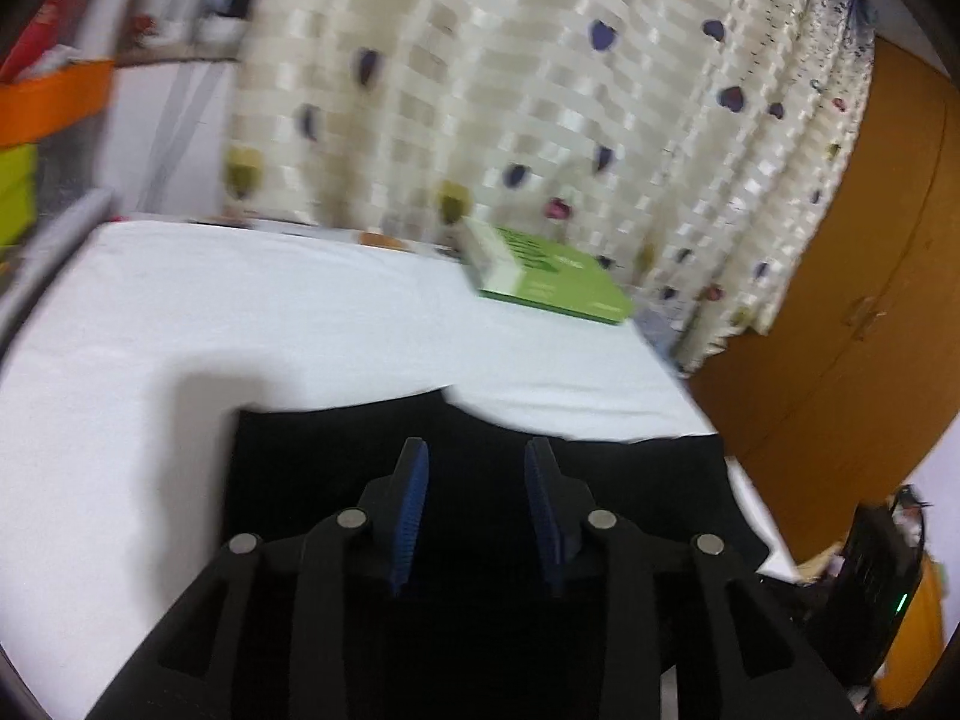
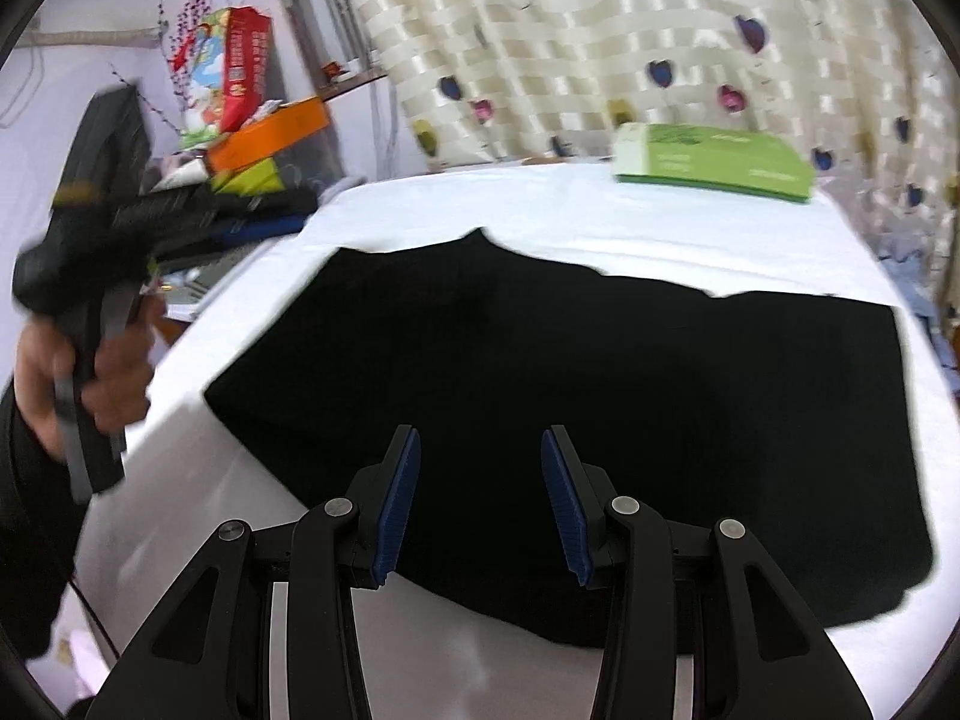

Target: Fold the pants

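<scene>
Black pants (image 2: 570, 396) lie flat, apparently folded, on a white-covered bench (image 2: 690, 228). The right claw (image 2: 480, 498) hovers over their near edge, its blue pads apart and gripping nothing. The left claw (image 1: 477, 510), likewise spread and empty, hangs above the pants in its own view; from the right camera it shows blurred at far left, held in a hand (image 2: 102, 372). A closed green box (image 2: 714, 162) rests at the bench's far edge by a patterned curtain (image 2: 600, 30). An open orange box (image 2: 270, 132) beyond the bench's left side holds what may be packets.
</scene>
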The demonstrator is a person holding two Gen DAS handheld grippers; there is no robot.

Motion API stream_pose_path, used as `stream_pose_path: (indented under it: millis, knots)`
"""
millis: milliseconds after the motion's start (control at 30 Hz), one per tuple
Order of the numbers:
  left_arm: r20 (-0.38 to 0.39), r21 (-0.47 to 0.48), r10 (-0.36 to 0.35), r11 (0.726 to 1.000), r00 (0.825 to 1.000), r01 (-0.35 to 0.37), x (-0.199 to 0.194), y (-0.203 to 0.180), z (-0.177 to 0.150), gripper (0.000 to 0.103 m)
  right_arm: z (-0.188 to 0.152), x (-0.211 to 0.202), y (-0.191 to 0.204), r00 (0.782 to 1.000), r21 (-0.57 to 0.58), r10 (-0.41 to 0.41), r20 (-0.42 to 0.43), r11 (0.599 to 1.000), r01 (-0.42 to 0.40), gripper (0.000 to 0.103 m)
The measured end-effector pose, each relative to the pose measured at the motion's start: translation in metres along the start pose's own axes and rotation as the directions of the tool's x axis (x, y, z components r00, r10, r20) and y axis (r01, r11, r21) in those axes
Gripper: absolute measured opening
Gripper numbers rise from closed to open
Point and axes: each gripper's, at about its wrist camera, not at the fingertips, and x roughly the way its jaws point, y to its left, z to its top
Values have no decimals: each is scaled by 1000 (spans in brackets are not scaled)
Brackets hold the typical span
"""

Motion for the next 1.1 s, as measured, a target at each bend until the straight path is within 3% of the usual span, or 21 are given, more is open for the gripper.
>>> stream_pose_path:
  millis: [167,300,567,700,800,1000,1067,1100]
  knots:
    - [23,-63,178,982,984,-176,-36,43,-32,43,5,35,12,992,26,107,-73,994,-105,43]
    - [-17,-138,229,963,973,-229,-43,70,-53,43,6,51,18,984,76,144,-102,988,-136,44]
    - [-98,-111,210,969,973,-220,-27,67,-82,43,8,54,21,975,133,181,-133,978,-163,44]
    - [-95,-128,204,968,974,-215,-26,70,-88,43,11,60,25,972,150,181,-151,976,-158,44]
    - [-94,-157,186,967,978,-199,-29,73,-87,43,12,57,25,975,194,167,-147,971,-137,44]
    - [-83,-147,199,967,976,-210,-27,74,-89,43,16,65,37,985,138,88,-150,988,-68,44]
    - [-81,-146,204,966,976,-214,-27,74,-88,43,16,68,41,987,118,66,-146,992,-49,36]
    - [-80,-146,205,966,976,-215,-27,74,-88,43,15,71,45,986,100,30,-162,995,-14,18]
